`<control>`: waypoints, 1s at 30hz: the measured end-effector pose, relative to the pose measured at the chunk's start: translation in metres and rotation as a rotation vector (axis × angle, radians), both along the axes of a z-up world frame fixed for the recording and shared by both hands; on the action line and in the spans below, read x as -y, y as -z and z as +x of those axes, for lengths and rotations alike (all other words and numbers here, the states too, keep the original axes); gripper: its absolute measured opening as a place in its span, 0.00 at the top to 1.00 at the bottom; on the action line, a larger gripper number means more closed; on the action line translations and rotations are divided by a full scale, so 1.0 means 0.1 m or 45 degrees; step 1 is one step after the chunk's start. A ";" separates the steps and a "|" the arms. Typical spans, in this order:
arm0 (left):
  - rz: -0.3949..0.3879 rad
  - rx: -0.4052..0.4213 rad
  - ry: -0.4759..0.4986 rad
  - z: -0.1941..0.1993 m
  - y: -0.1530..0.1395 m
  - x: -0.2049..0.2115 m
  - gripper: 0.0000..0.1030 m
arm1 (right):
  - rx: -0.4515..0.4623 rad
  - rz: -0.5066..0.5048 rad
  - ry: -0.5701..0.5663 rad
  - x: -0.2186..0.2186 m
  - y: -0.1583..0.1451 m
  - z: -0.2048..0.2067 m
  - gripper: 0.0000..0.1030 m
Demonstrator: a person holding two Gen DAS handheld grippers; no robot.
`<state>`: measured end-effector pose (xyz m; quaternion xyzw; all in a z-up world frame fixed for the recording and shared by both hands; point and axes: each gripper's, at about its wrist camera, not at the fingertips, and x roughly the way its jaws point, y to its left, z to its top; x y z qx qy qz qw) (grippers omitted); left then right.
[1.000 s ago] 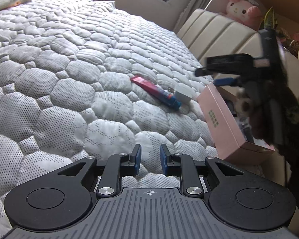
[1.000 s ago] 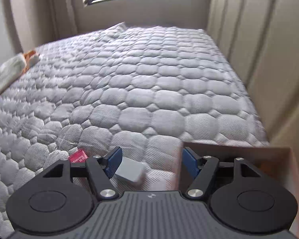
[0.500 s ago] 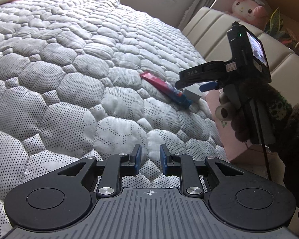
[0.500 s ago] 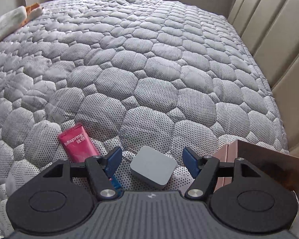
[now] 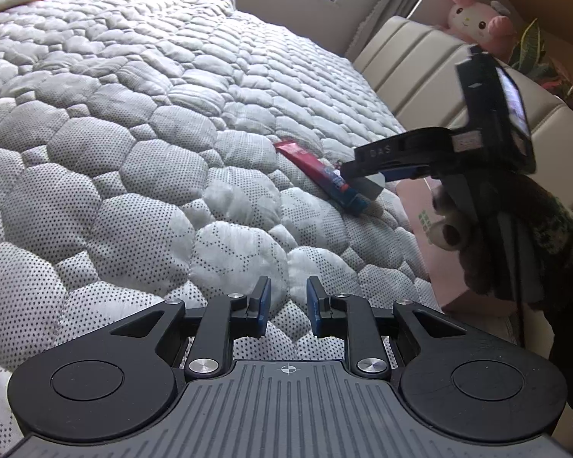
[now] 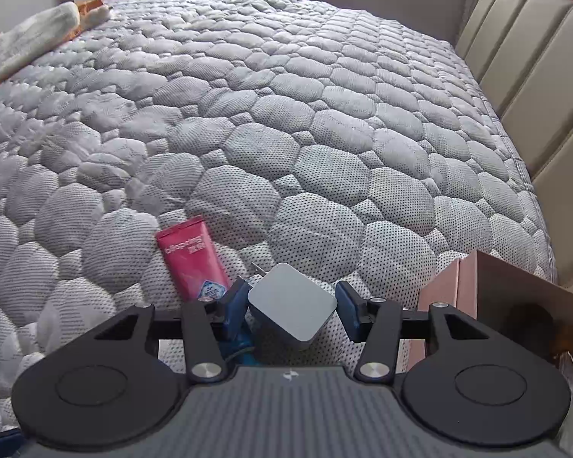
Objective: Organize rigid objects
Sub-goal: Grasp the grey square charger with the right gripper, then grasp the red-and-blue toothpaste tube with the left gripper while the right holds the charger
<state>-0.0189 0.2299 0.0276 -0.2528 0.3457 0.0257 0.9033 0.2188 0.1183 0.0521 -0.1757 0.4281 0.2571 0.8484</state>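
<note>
My left gripper [image 5: 288, 307] hangs over the near part of the quilted mattress [image 5: 141, 175], its blue pads set narrow with only a slim gap and nothing between them, tilted down toward the grey fabric. Far off at the mattress's far left edge lies a pale rolled cloth [image 6: 23, 44]. Moving right along the near edge, the red tube [image 6: 193, 261] lies flat on the quilting, its flat crimped end pointing away from me toward the middle of the bed, its cap end hidden under my right tool's left finger [image 6: 233, 307]. Just beside it, touching or nearly so, sits the grey charger block [image 6: 290, 305], a squarish plug adapter with its metal prongs pointing up and away toward the tube. My right gripper [image 6: 291, 311] has just been closing its jaws around that block: the charger sits between the pads, the left pad against its corner and the right pad at its opposite side, though I cannot tell if both press firmly. Further right, at the mattress's right edge against the beige padded headboard [image 6: 523, 87], stands the open pink box [image 6: 454, 294]. In the left view a pink plush toy [image 5: 477, 15] sits on top of the headboard.
</note>
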 end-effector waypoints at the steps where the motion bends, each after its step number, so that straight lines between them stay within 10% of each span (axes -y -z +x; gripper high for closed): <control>1: 0.001 0.000 -0.001 0.00 -0.01 0.00 0.79 | -0.001 0.012 -0.009 0.02 -0.02 -0.05 0.52; 11: -0.004 0.024 -0.061 0.13 -0.08 -0.05 0.78 | 0.048 0.157 -0.167 0.57 -0.28 -1.04 0.52; 20: -0.160 -0.094 -0.039 1.35 -0.16 0.07 0.78 | 0.213 0.202 -0.068 1.71 -0.11 -2.02 0.52; 30: 0.102 -0.292 -0.212 1.92 -0.04 0.36 0.63 | 0.280 0.208 0.091 2.51 0.20 -2.28 0.52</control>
